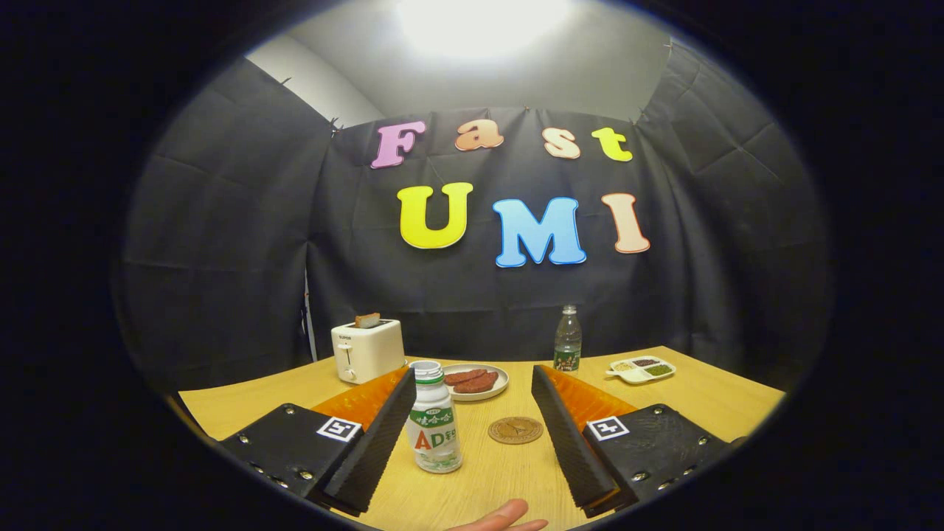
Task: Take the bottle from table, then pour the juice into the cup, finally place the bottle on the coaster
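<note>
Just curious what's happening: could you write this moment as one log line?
stage: approach | fingers: open, bottle between them, untouched | coaster: bare, beside bottle | pour: not done

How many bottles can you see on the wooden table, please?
2. A small white bottle with a green label stands between the open gripper fingers, by the one on the left. A clear plastic bottle stands beyond them, near the sectioned dish.

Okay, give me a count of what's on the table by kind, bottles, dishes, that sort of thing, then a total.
Bottles: 2, the white bottle between the open gripper fingers and the clear bottle beyond them
Dishes: 2, the plate of sausages and the divided dish
Toasters: 1, the toaster
Coasters: 1, the coaster
Total: 6
</note>
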